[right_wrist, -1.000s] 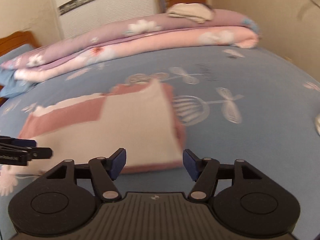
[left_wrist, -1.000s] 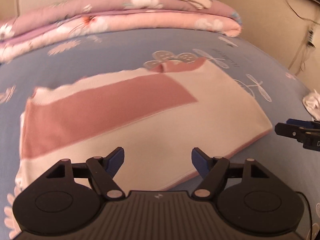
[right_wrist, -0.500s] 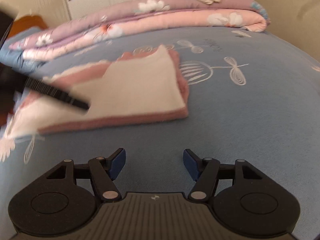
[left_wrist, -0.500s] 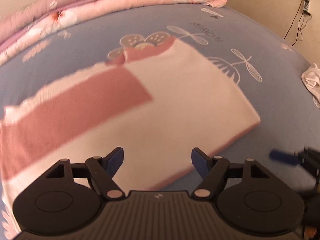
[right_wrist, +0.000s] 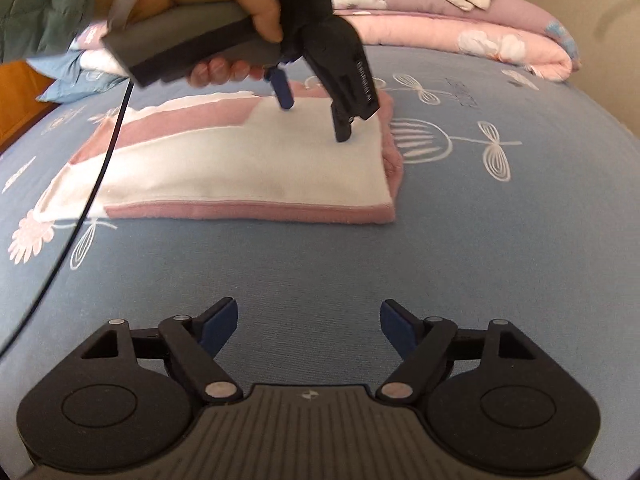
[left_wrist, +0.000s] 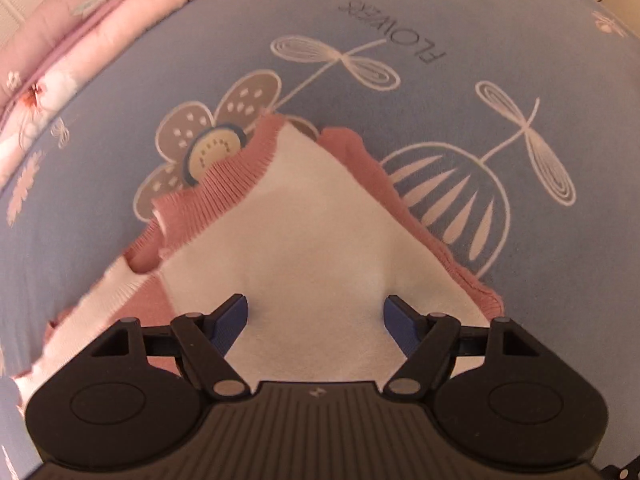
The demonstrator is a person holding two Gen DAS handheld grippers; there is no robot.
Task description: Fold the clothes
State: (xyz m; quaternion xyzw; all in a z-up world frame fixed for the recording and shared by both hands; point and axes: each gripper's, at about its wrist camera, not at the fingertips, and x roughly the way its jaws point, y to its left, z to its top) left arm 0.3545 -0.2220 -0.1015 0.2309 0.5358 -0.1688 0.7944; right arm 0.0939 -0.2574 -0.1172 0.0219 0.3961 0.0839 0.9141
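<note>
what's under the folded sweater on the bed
The sweater lies flat on the blue bedsheet, covering part of its printed flowers. Whether anything else lies beneath cannot be seen. The open left gripper is on top of it.

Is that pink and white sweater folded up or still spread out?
Folded. The sweater lies as a compact rectangle on the bed, layers stacked at its near edge.
</note>
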